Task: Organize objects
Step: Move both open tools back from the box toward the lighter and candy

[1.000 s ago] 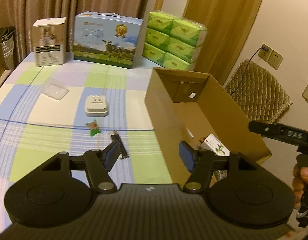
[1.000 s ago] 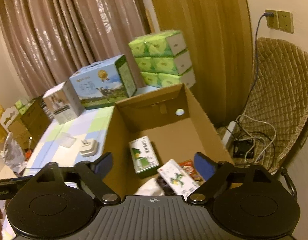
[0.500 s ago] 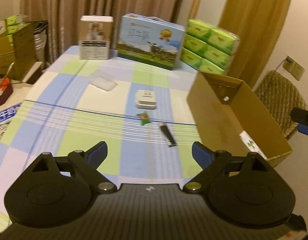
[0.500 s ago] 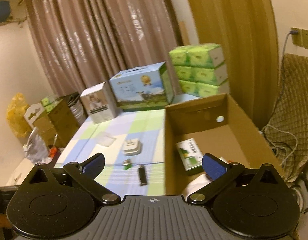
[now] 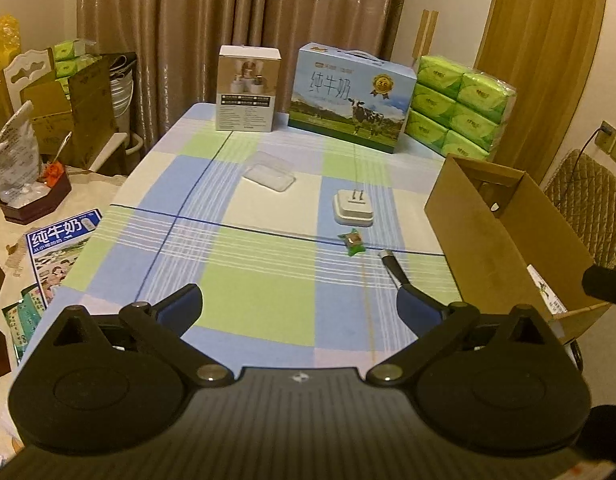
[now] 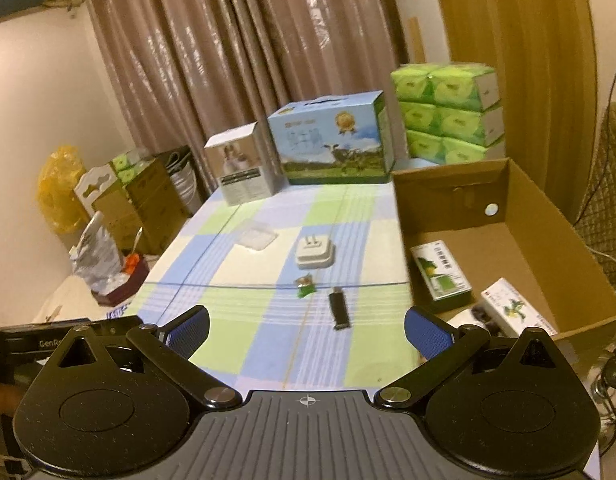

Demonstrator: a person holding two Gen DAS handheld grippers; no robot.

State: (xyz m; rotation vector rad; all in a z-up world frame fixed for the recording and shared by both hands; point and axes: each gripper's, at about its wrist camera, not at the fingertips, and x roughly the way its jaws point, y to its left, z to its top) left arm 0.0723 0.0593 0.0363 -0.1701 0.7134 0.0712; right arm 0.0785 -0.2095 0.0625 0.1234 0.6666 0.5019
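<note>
Three small boxes already sit in the cardboard box (image 6: 508, 216); the charger (image 6: 314, 254), candy (image 6: 305, 285), black stick (image 6: 339, 310) and clear lid (image 6: 255, 237) remain on the surface (image 6: 244, 344). Each hand-held gripper, left (image 5: 298, 308) and right (image 6: 306, 334), is spread apart, empty.

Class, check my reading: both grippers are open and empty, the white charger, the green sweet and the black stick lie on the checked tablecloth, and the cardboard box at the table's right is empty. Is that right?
Not quite. The cardboard box is not empty: the right wrist view shows a green-and-white carton and another small carton inside. The rest stands: left gripper and right gripper are open and empty, with the charger, sweet and stick on the tablecloth.
</note>
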